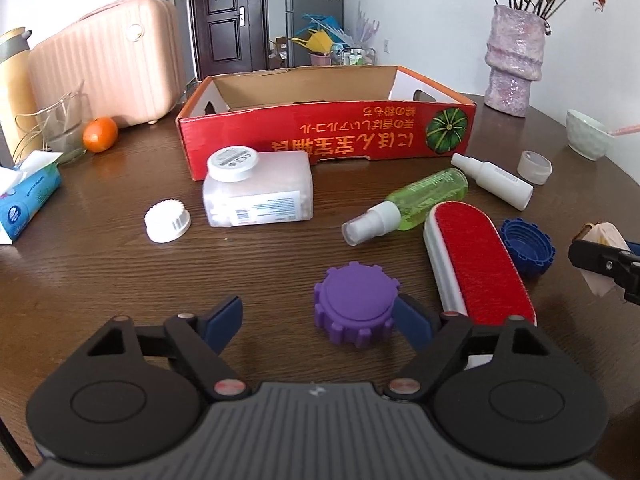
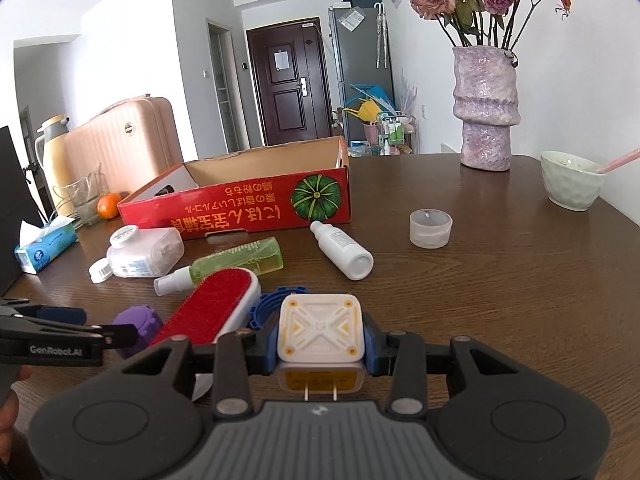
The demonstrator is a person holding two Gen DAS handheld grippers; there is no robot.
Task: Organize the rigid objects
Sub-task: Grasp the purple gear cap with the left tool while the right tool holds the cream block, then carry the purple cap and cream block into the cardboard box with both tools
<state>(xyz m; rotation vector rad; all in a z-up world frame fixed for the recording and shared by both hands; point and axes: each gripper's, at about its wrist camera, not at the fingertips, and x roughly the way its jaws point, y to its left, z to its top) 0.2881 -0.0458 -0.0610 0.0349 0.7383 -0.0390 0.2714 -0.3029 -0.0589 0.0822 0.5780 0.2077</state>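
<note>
Left gripper: your left gripper (image 1: 320, 322) tilts down over the table, fingers spread; the purple cap (image 1: 354, 306) sits between them, the right pad touching its side, the left pad well clear.
Right gripper: your right gripper (image 2: 320, 350) angles down, its blue pads pinching a white and yellow plug adapter (image 2: 320, 328) by its sides, the two prongs pointing back at the camera.
Landmark: the red cardboard box (image 1: 320, 132) lies open and empty at the far middle of the table, a green pumpkin printed on its front.
Task things: just before the box lie the pill bottle (image 1: 258, 190), the green spray bottle (image 1: 412, 204) and the white spray bottle (image 1: 494, 180). The white ribbed cap (image 1: 167, 222) lies nearer you, left of the pill bottle. The red lint brush (image 1: 476, 264) and the blue cap (image 1: 528, 246) lie nearer still, to the box's right. The translucent cap (image 1: 534, 167) stands off the box's right corner.
Surface: a dark wooden table (image 1: 100, 280).
Room: left of the box stand a pink suitcase (image 1: 108, 60), an orange (image 1: 100, 134) and a tissue pack (image 1: 28, 200); right of it a lilac vase (image 1: 514, 60) with dried roses and a pale bowl (image 1: 588, 134); behind it a dark door (image 1: 228, 16).
Writing: upside-down yellow Japanese lettering on the box front; "GenRobot.AI" on the left gripper, seen from the right wrist.
</note>
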